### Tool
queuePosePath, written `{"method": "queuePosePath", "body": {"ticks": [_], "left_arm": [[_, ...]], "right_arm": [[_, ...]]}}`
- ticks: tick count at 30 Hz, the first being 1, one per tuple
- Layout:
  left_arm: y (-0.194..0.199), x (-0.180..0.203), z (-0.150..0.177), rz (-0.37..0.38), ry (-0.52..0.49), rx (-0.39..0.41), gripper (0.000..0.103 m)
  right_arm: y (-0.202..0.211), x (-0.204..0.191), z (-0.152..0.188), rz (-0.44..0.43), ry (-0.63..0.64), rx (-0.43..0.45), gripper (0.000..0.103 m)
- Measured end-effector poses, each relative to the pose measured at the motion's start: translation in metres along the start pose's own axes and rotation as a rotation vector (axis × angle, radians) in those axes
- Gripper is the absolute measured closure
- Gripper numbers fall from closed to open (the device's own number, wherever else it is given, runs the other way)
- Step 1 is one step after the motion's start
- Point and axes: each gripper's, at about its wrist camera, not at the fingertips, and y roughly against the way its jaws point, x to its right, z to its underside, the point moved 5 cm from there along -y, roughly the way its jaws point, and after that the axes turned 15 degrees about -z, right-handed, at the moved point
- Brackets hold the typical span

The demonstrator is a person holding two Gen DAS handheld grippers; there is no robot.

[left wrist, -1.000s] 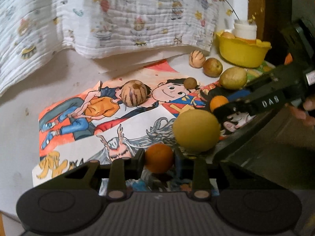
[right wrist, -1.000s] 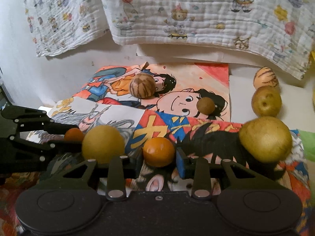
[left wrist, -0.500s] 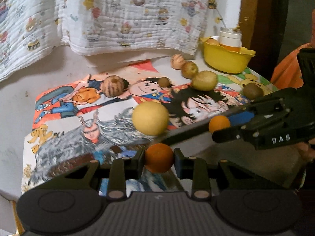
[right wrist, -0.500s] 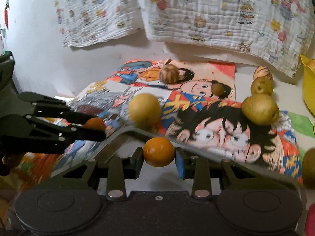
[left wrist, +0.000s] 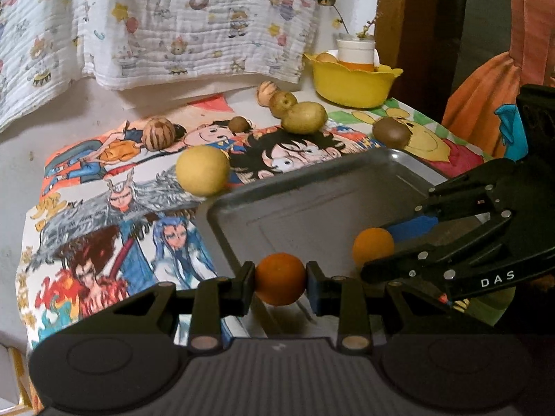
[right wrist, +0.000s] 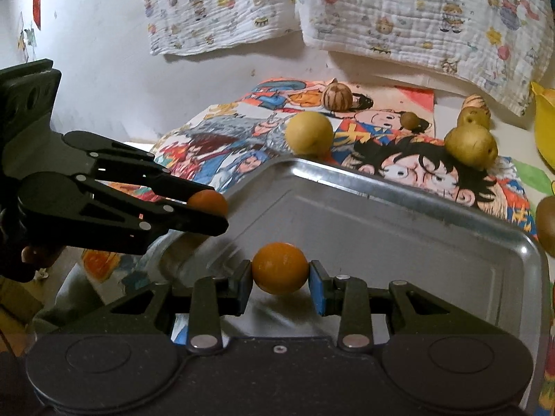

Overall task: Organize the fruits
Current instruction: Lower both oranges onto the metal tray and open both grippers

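Nearest, the left hand-held gripper is clenched on a small orange, and the right hand-held gripper grasps a second orange the same way. Both hang over the bare metal tray, probably so the pair can be set down together. Beyond the tray's far rim, on the cartoon-print cloth covering the tabletop, wait a yellow round fruit, a striped nut-like fruit and others. Farthest back sits a yellow bowl.
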Motion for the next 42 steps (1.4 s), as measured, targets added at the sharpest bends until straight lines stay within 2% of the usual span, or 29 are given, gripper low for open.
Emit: {"method": "queuePosePath", "body": {"ticks": [6, 18, 26, 29, 31, 33, 36, 39, 40, 41, 42], "left_arm": [[0.007, 0.013, 0.01, 0.004, -0.028, 0.006, 0.069], [0.007, 0.019, 0.024, -0.006, -0.02, -0.025, 0.068], [0.016, 0.017, 0.023, -0.017, -0.008, -0.004, 0.066], [0.023, 0.017, 0.024, -0.028, -0.006, 0.013, 0.056], [0.028, 0.017, 0.024, -0.035, -0.002, 0.028, 0.046], [0.034, 0.017, 0.024, -0.039, -0.003, 0.04, 0.042], [0.042, 0.019, 0.027, -0.05, -0.01, 0.049, 0.027], [0.048, 0.021, 0.028, -0.075, -0.032, 0.064, 0.01], [0.049, 0.023, 0.028, -0.086, -0.038, 0.073, 0.005], [0.051, 0.024, 0.027, -0.095, -0.041, 0.082, 0.004], [0.053, 0.025, 0.027, -0.097, -0.044, 0.088, 0.003]], "right_arm": [[0.004, -0.006, 0.013, -0.006, 0.004, -0.007, 0.066], [0.007, -0.01, 0.02, -0.001, 0.014, 0.009, 0.064], [0.014, -0.011, 0.021, -0.007, 0.008, 0.03, 0.056], [0.02, -0.014, 0.022, -0.012, 0.007, 0.046, 0.049], [0.025, -0.016, 0.023, -0.014, 0.009, 0.056, 0.046], [0.029, -0.019, 0.024, -0.016, 0.012, 0.064, 0.043], [0.034, -0.022, 0.027, -0.016, 0.011, 0.074, 0.035], [0.041, -0.025, 0.03, -0.014, 0.005, 0.087, 0.019], [0.043, -0.025, 0.03, -0.01, 0.003, 0.094, 0.01], [0.046, -0.025, 0.031, -0.006, 0.001, 0.104, 0.002], [0.05, -0.025, 0.032, -0.001, -0.002, 0.116, 0.001]]}}
